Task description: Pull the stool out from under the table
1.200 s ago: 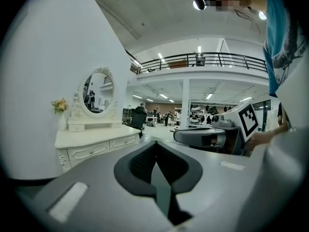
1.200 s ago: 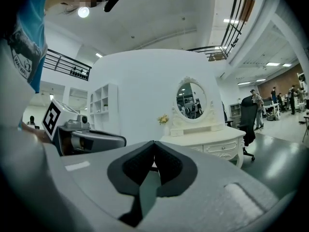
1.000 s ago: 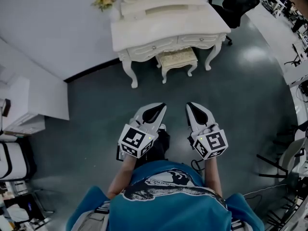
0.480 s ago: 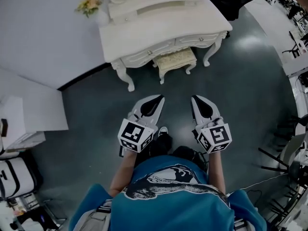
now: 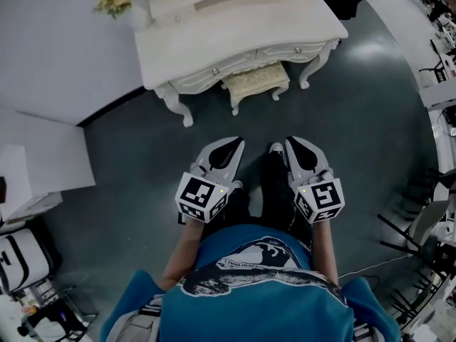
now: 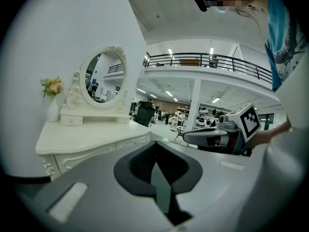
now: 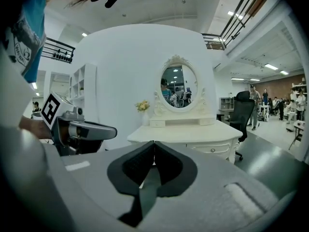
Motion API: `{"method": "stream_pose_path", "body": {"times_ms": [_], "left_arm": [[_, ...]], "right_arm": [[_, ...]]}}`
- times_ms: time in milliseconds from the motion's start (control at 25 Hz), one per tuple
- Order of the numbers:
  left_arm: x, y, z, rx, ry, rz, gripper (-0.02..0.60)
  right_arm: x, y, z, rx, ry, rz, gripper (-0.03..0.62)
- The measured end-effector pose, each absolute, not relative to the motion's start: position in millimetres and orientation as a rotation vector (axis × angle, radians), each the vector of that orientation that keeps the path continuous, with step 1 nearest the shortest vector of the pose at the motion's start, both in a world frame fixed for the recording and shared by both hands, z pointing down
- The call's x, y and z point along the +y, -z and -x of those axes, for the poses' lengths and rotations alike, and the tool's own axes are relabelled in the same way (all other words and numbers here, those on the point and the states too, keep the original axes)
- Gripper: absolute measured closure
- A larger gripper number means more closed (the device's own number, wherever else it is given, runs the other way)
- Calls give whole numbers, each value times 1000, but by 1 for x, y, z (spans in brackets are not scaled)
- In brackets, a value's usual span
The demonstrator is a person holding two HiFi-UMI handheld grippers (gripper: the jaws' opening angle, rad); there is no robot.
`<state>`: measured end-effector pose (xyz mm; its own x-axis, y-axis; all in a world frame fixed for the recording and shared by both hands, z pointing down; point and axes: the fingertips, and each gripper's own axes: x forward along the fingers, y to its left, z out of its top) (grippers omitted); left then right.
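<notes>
One stool (image 5: 256, 81), long axis along table (image 5: 235, 35) front

Bare floor (image 5: 235, 128) leads to stool (image 5: 255, 83) front. Dressing table (image 5: 235, 34) legs (image 5: 174, 107) flank it; surface overhangs its rear.

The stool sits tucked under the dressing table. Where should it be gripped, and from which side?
Probably take the stool by the front rim of its padded seat, or by a front leg, coming straight in from the front. Only that front edge and the two front legs stick out. The dressing table covers the rest, and its curved legs flank both sides.
</notes>
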<state>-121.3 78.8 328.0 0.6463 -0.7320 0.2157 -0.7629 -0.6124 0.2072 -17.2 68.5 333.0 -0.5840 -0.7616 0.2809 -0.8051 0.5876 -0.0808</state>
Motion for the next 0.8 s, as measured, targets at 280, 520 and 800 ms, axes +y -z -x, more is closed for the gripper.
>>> {"method": "stream_pose_path", "body": {"times_ms": [280,520,800], "left_arm": [[13,-353,109,-1335,-146,-2473,572],[-58,-369,96,-1500,-115,-2389,556],[-109,-410,86,-1611,-196,-2232,534]], "right_arm": [[-17,-355,-4,-2655,-297,-1168,589],[-108,-380,-31,-2669,-279,-996,579],[-201,-440,-75,-2653,-408,-915,563]]}}
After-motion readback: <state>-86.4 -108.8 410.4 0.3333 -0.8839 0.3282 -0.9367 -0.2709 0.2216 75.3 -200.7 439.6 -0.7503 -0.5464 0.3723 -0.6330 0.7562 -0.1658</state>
